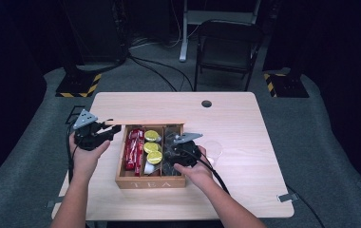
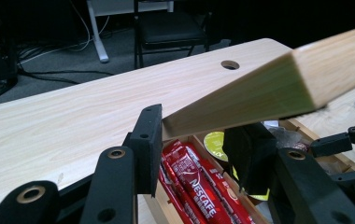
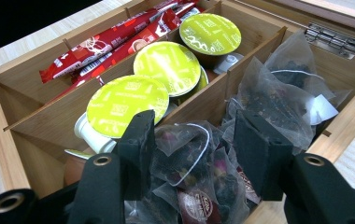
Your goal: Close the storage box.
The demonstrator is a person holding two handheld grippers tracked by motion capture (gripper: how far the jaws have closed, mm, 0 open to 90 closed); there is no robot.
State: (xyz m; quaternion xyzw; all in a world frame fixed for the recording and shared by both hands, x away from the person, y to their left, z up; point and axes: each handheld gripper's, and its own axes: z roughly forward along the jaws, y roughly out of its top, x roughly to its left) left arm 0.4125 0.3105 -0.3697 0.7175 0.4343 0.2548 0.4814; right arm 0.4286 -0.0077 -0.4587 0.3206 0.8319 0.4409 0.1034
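Observation:
A wooden box marked TEA [image 1: 150, 183] stands on the table with its lid [image 1: 145, 123] raised. My left gripper [image 1: 114, 129] is shut on the lid's left corner; in the left gripper view the pale lid [image 2: 278, 88] sits between its jaws [image 2: 196, 135]. The box has three compartments: red Nescafe sachets [image 3: 110, 44] in the left one, green-topped capsules [image 3: 166, 65] in the middle one, and clear tea bags [image 3: 283, 102] in the right one. My right gripper [image 3: 194, 135] hangs open in the right compartment, one tea bag [image 3: 189, 154] between its jaws.
A clear round plastic piece [image 1: 213, 149] lies on the table just right of the box. The table [image 1: 245, 123] has a cable hole [image 1: 206, 103] near its far edge. A folding chair [image 1: 226, 47] stands beyond it. The lid's metal hinge [image 3: 334, 39] is at the box's back wall.

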